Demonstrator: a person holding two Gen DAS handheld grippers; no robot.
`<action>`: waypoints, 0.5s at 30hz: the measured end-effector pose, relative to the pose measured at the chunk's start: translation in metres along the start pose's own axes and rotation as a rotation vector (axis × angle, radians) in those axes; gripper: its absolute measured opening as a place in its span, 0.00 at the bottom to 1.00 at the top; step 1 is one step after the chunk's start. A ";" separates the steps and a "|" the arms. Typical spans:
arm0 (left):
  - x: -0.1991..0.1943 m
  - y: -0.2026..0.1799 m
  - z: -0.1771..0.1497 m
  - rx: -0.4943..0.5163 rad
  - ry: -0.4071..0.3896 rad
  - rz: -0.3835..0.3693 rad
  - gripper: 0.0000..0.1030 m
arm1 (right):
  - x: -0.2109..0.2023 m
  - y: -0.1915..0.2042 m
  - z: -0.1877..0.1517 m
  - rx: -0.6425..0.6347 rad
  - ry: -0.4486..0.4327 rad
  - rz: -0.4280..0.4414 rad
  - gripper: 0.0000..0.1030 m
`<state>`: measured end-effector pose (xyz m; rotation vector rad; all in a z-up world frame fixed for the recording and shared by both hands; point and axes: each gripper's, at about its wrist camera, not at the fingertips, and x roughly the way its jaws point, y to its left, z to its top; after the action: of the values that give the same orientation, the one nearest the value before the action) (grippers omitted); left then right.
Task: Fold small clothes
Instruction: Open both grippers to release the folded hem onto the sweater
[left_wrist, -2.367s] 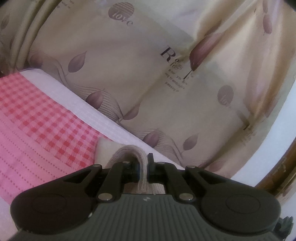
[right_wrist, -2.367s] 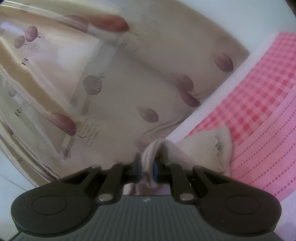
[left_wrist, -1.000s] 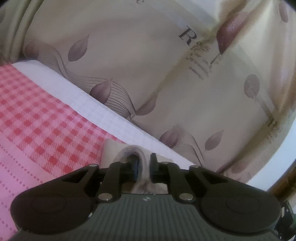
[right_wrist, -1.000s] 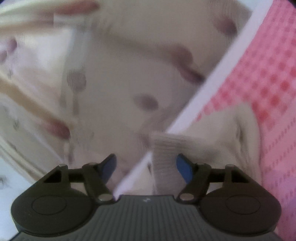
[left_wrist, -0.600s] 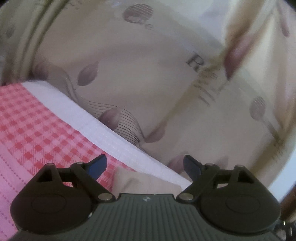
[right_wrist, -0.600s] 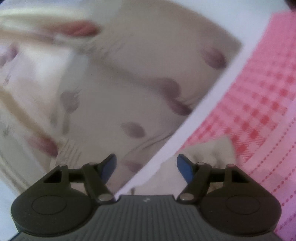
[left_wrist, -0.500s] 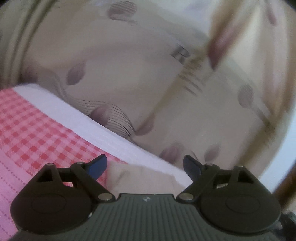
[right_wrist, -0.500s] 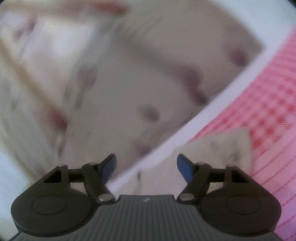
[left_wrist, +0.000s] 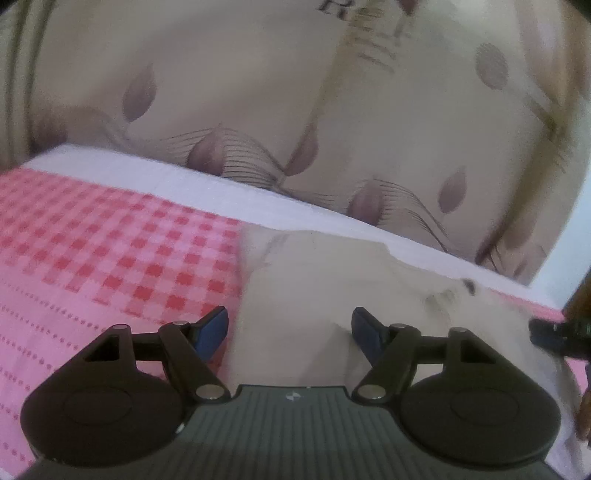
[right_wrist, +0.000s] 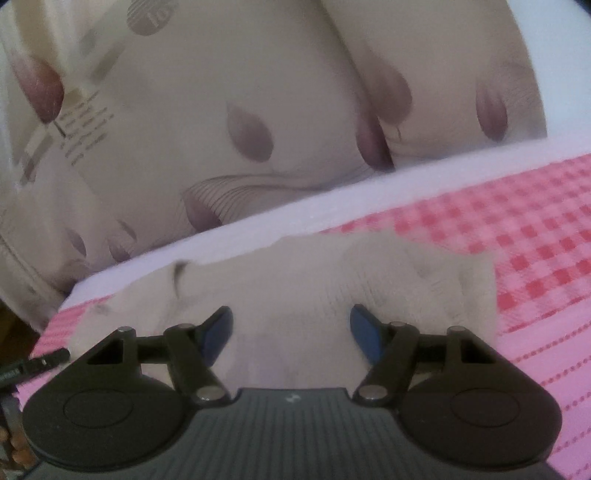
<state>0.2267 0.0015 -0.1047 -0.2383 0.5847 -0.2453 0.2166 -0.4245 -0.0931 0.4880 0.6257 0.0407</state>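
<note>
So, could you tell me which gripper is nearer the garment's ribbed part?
Right. The right gripper sits just behind the ribbed part; the left gripper is over the garment's smooth opposite side.

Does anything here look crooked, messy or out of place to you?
Nothing much stands out. The beige garment lies on the pink checked cloth, a little rumpled, its far edge reaching onto the white border. Both the left gripper and the right gripper are open above it, holding nothing.

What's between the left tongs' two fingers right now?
Only the beige garment, lying loose on the pink cloth; the left tongs are open, seen in the left wrist view.
</note>
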 end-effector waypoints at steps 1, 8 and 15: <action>-0.001 0.002 0.002 -0.011 0.001 0.005 0.71 | 0.000 0.003 -0.001 -0.019 0.000 -0.018 0.68; -0.006 -0.003 0.011 0.046 -0.024 0.075 0.83 | -0.036 0.036 -0.015 -0.148 -0.160 -0.033 0.70; -0.006 -0.012 0.012 0.105 -0.026 0.126 0.88 | -0.014 0.044 -0.049 -0.314 -0.057 -0.209 0.71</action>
<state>0.2269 -0.0067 -0.0883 -0.1028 0.5568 -0.1504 0.1823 -0.3672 -0.0998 0.1180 0.5991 -0.0722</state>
